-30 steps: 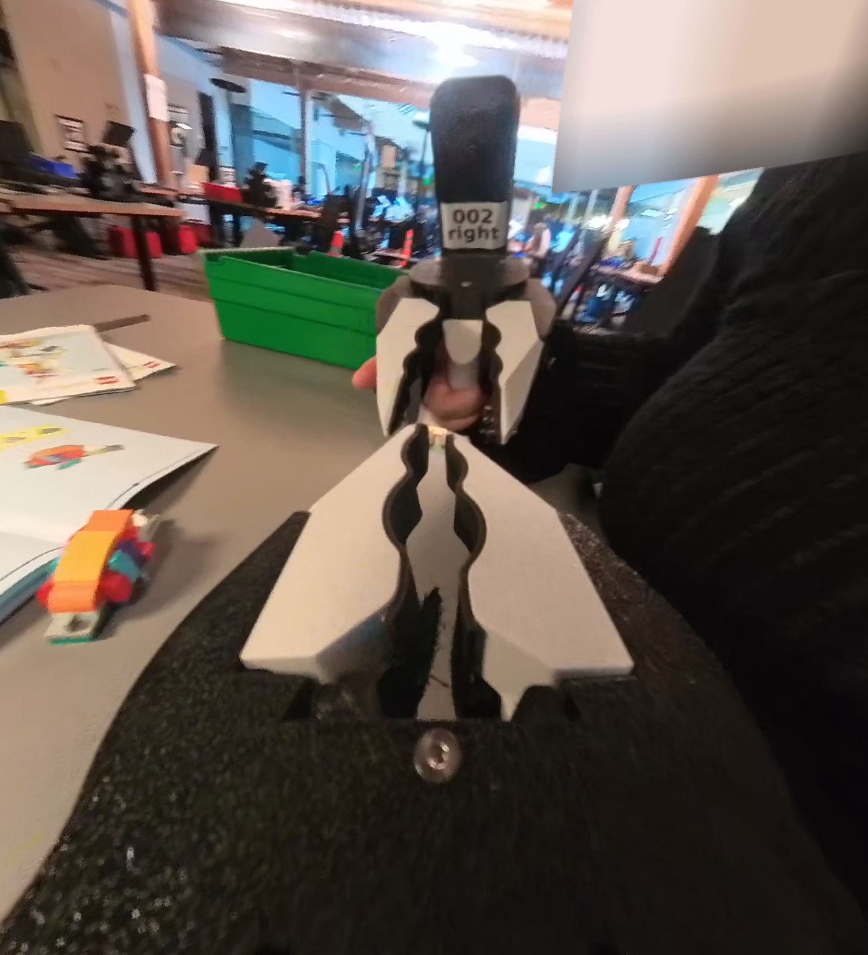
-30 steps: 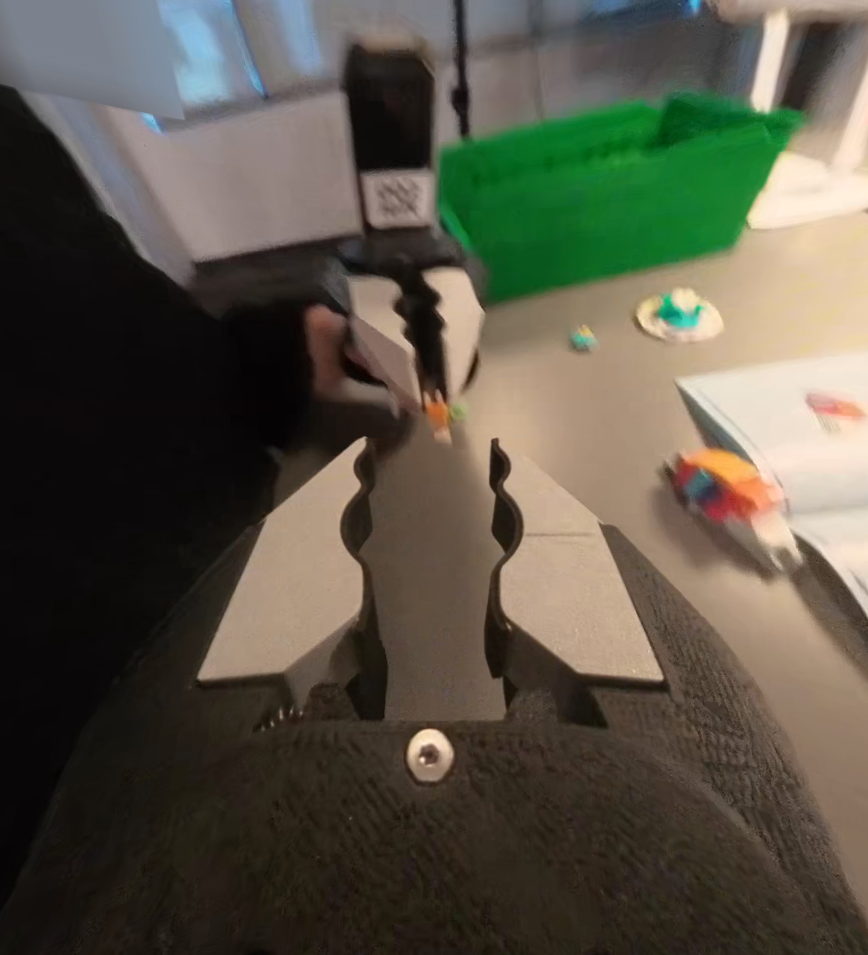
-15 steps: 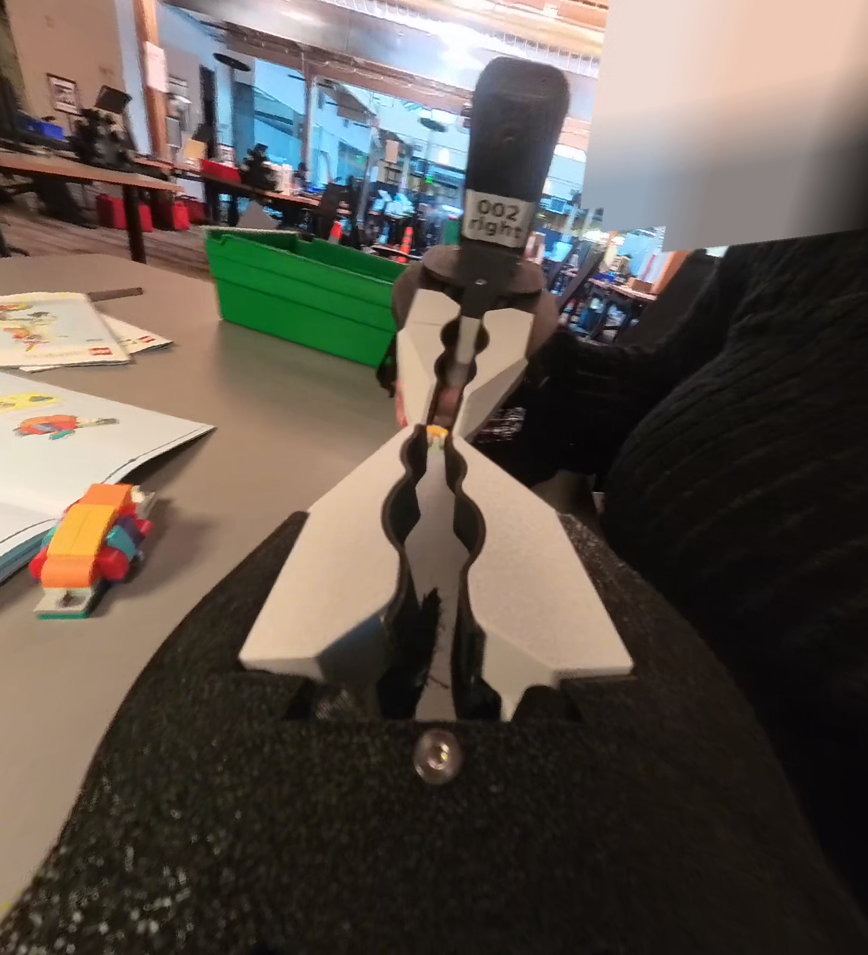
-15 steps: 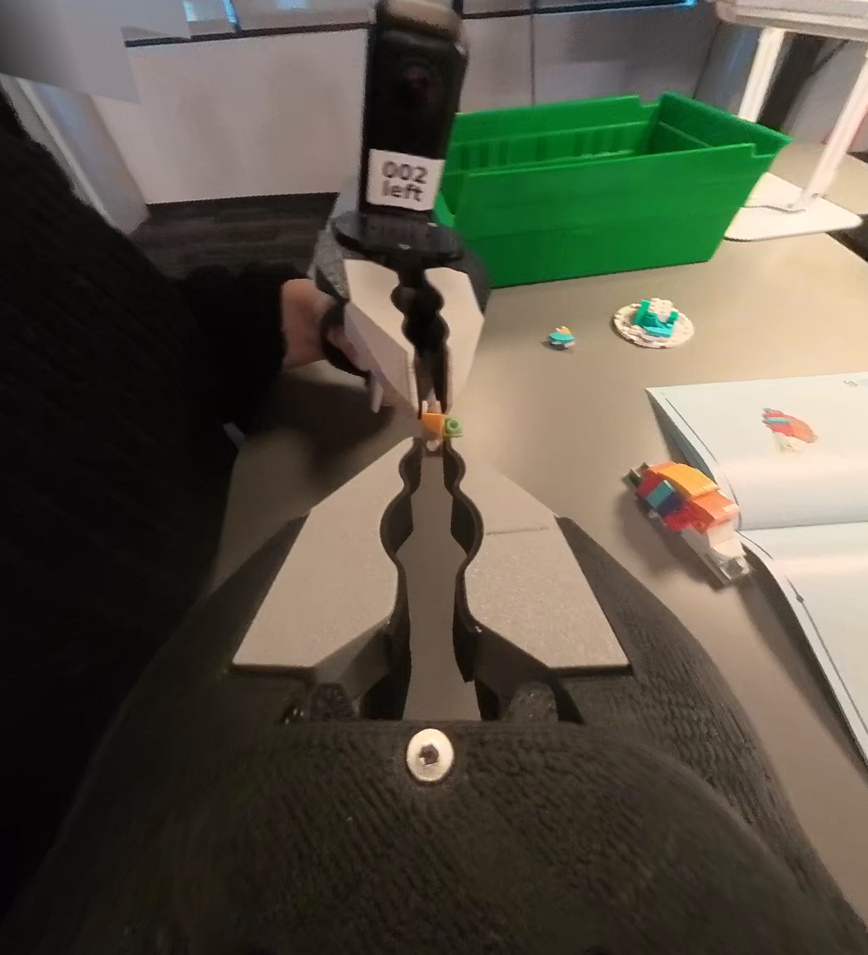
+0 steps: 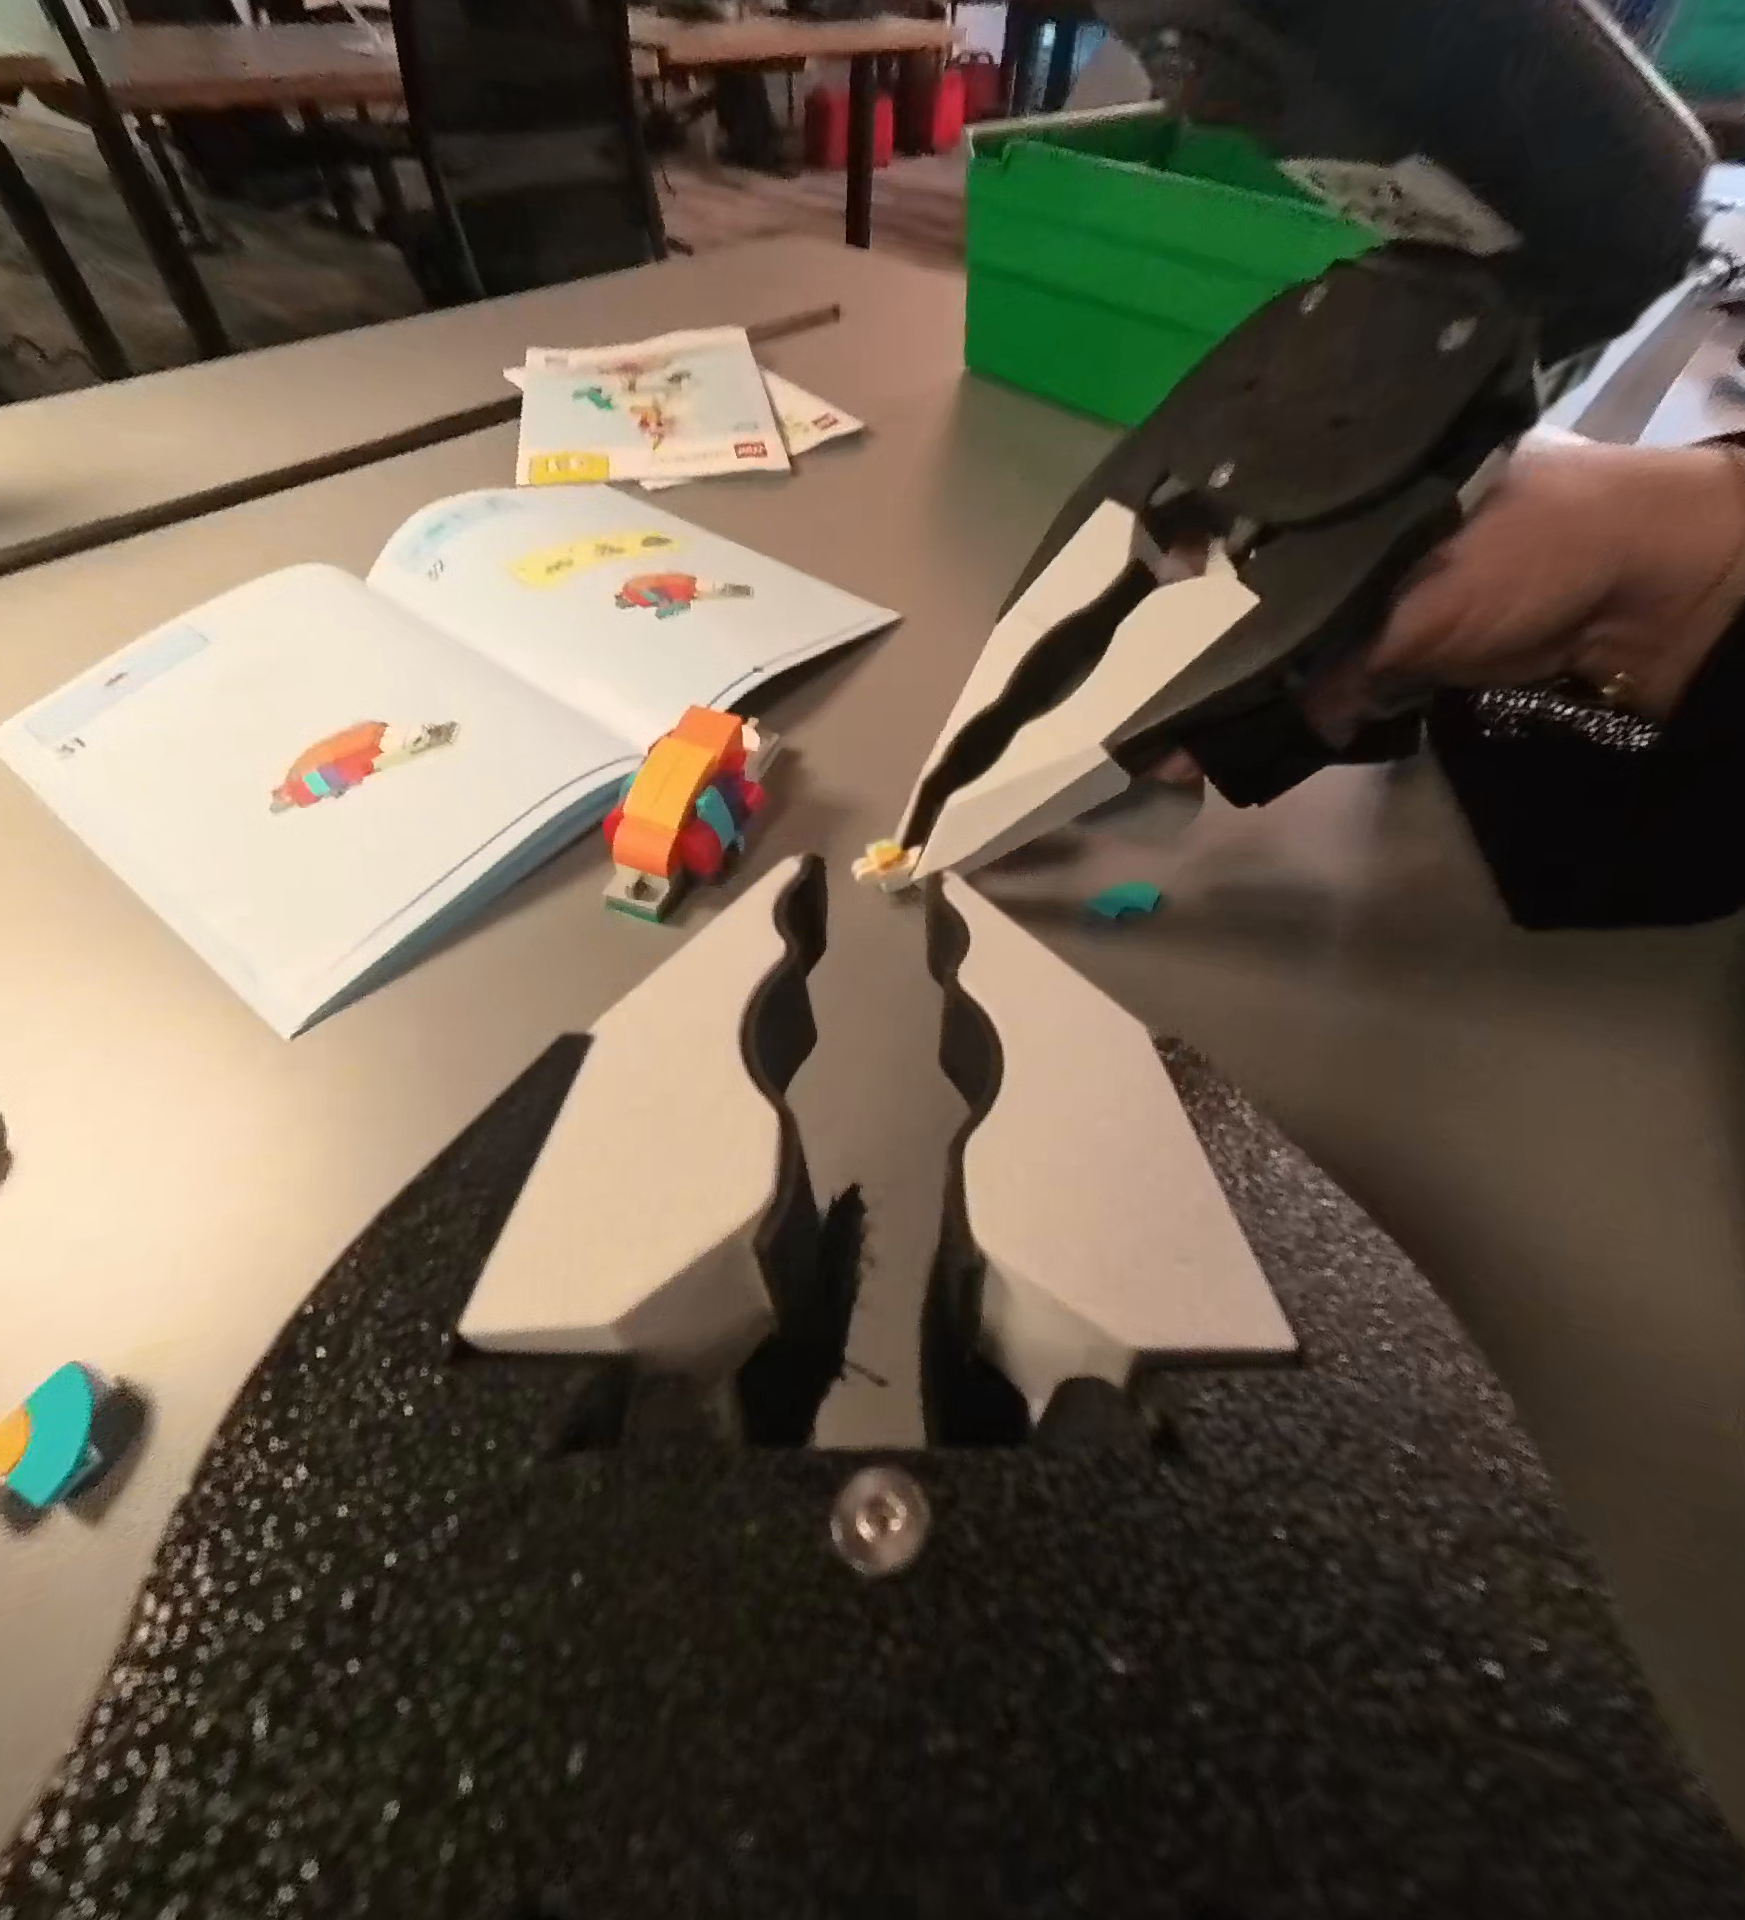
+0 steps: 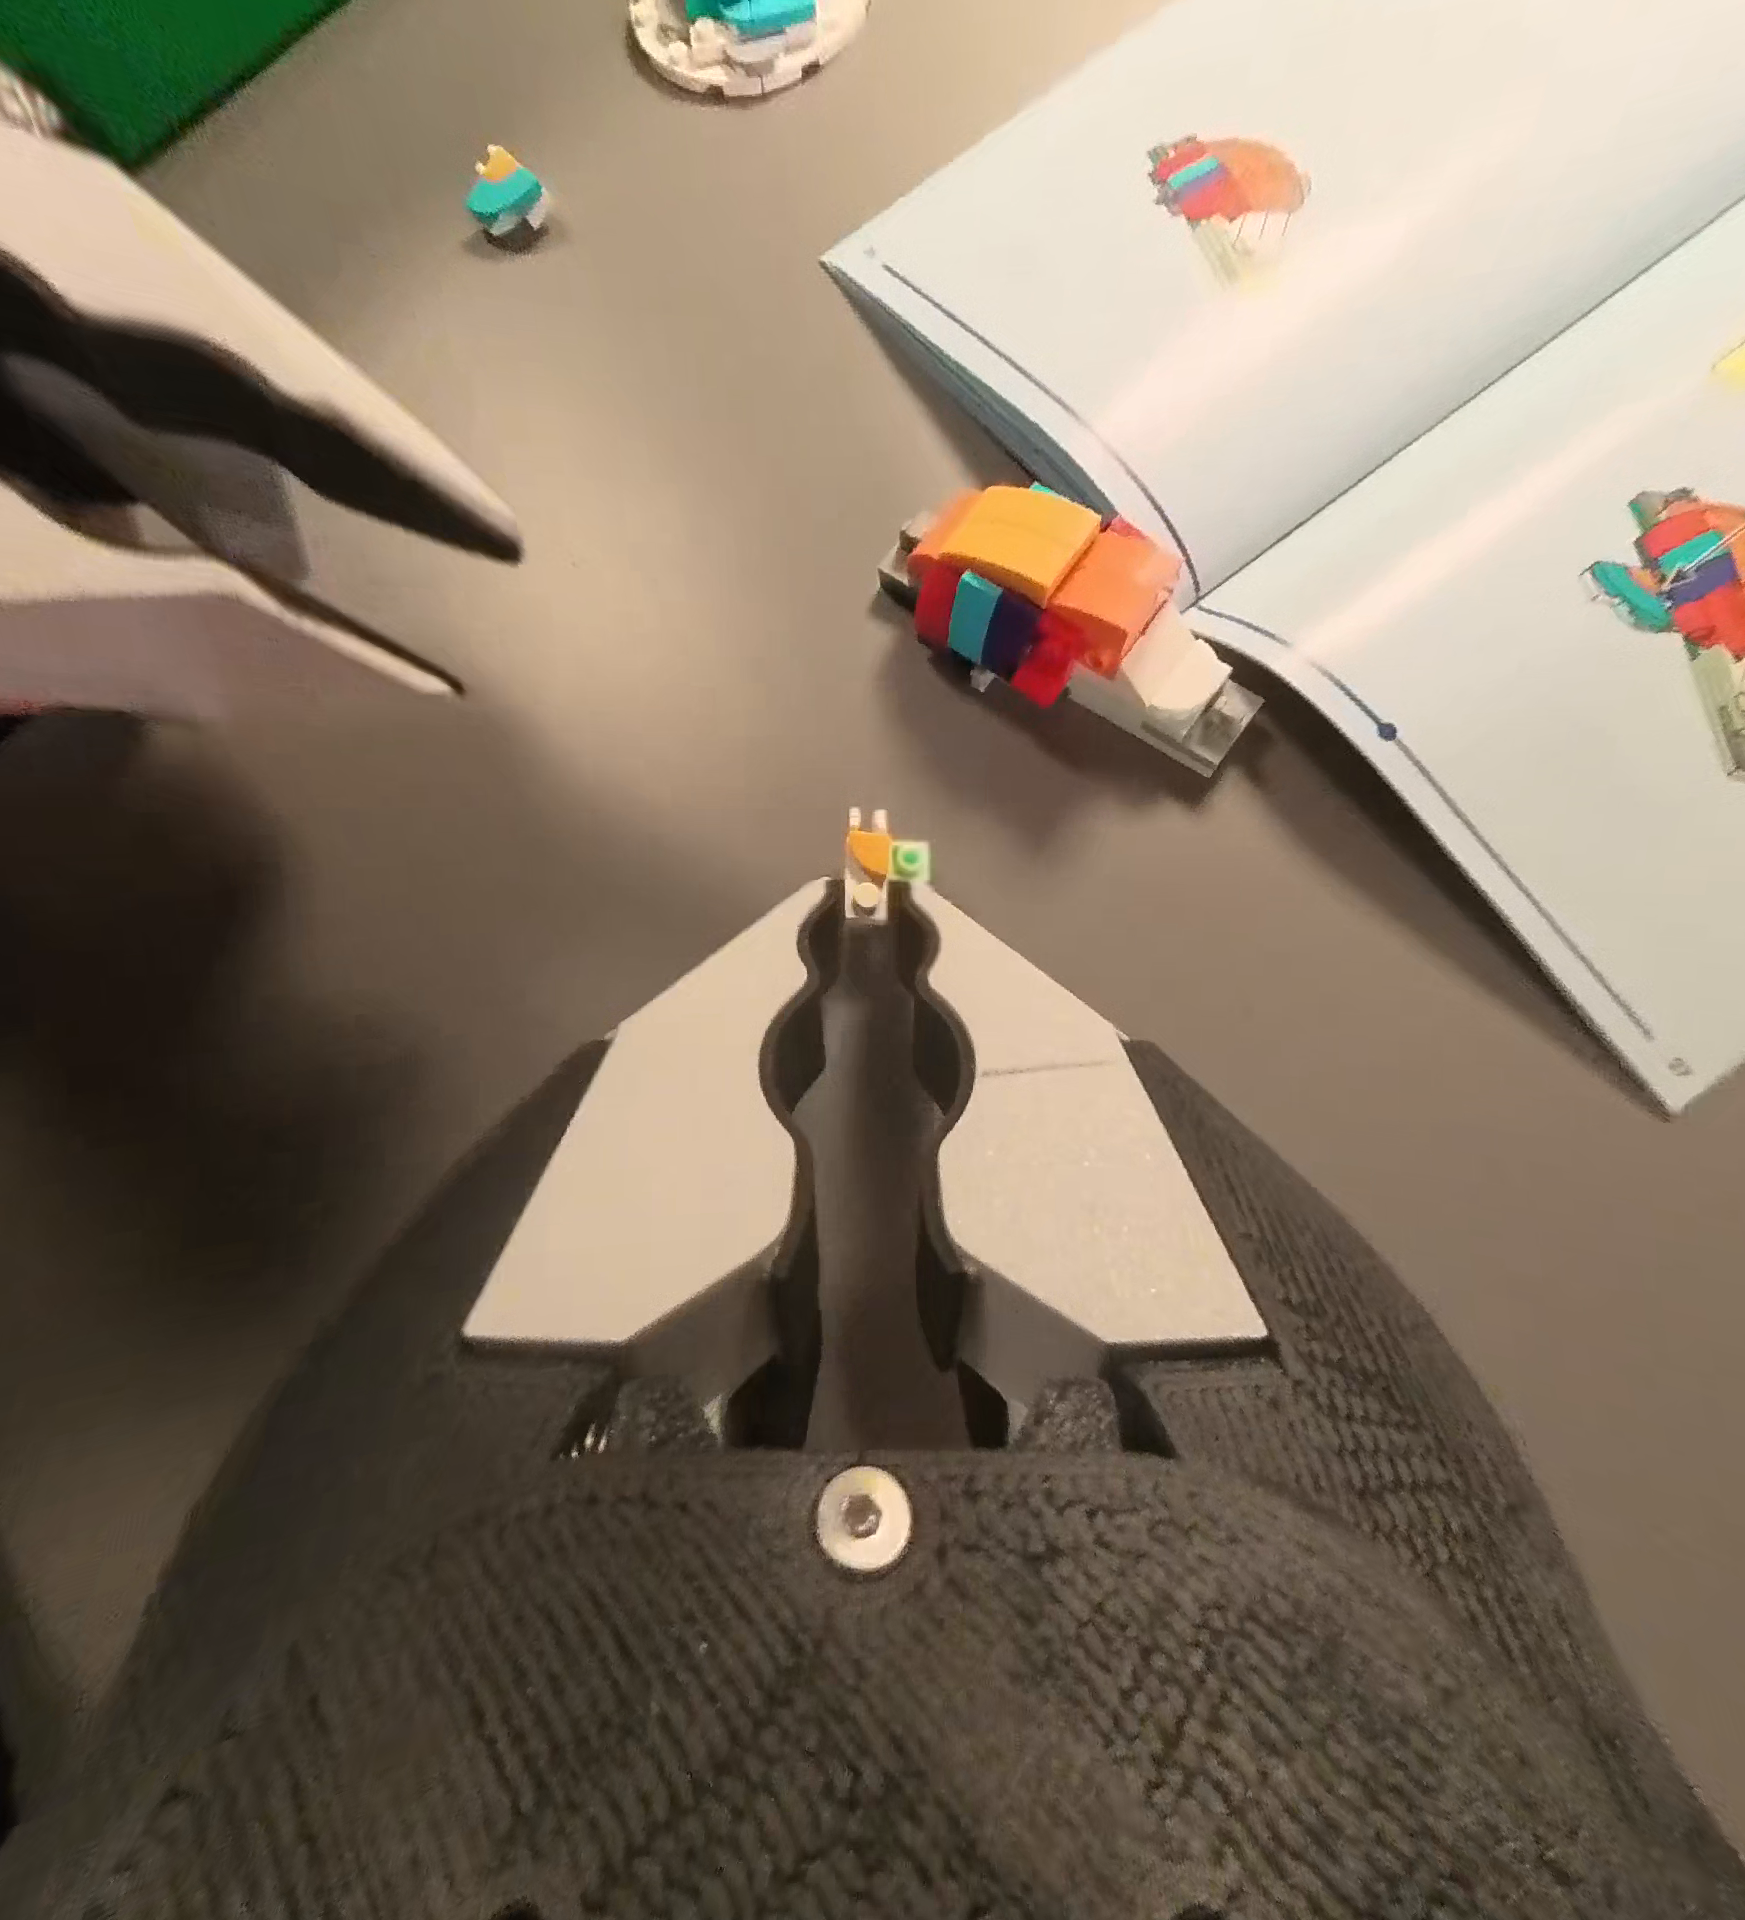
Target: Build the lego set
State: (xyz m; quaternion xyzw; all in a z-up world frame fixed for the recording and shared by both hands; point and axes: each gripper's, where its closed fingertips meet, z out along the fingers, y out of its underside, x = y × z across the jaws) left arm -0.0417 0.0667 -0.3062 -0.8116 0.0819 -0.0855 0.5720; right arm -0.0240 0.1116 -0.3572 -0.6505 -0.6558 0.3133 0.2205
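Note:
My right gripper (image 6: 868, 899) is shut on a small orange, white and green lego sub-assembly (image 6: 876, 860) and holds it just above the grey table. It also shows in the left wrist view (image 5: 915, 847), with the piece (image 5: 883, 860) at its tips. My left gripper (image 5: 878, 883) is open and empty, its tips right beside that piece; in the right wrist view (image 6: 473, 613) it sits at the upper left. The partly built orange, red and teal model (image 5: 686, 805) (image 6: 1044, 603) lies against the open instruction booklet (image 5: 328, 748) (image 6: 1419, 416).
A green bin (image 5: 1138, 270) stands at the back. Closed booklets (image 5: 650, 416) lie behind the open one. Loose pieces: a teal curved one (image 5: 1122, 899), a teal-orange one (image 5: 32, 1439) (image 6: 504, 197), and a white round plate (image 6: 743, 42) with teal parts. Spacing between my two grippers at the tips: around 8 cm.
The left gripper has opened and let go of the small sub-assembly; the right gripper has shut on it. Both grippers have tilted down toward the table and moved apart.

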